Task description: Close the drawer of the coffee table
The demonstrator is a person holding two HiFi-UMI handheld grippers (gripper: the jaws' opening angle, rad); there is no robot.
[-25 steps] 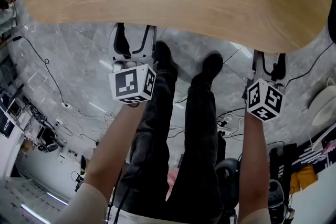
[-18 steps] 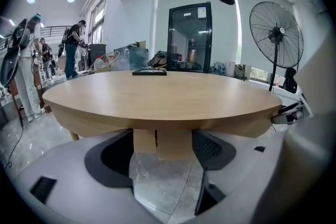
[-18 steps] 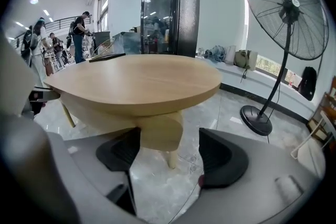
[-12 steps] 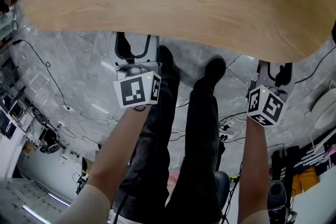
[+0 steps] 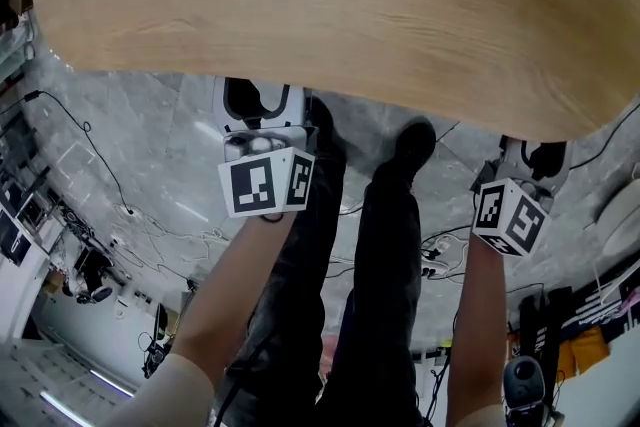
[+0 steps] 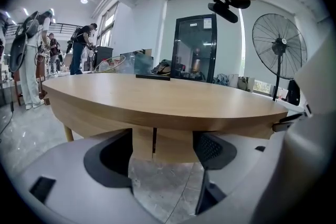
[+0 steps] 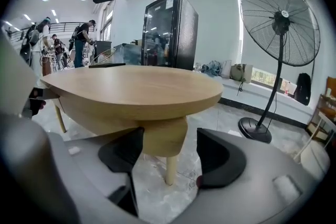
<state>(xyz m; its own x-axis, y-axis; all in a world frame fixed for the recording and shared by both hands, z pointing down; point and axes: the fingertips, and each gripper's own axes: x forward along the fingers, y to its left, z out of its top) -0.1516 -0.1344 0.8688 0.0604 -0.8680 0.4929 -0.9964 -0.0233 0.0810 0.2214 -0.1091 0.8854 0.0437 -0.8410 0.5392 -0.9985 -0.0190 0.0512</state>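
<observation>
I have both tools at the near edge of the table, tips tucked just under the rim, and I judge this to be the approach before the push. The left tool stands wide open and holds nothing. Through its gap I see a wooden panel under the top with a dark upright seam, which I take for the drawer front. The right tool is also wide open and empty. Its jaws have just been closing a little, with nothing pinched between them, only a rounded wooden block and a leg beyond. From the head view no drawer shows past the rim, so I cannot tell how far out it stands. Next I need to set the left tips flat on that panel and push level, straight inward.
</observation>
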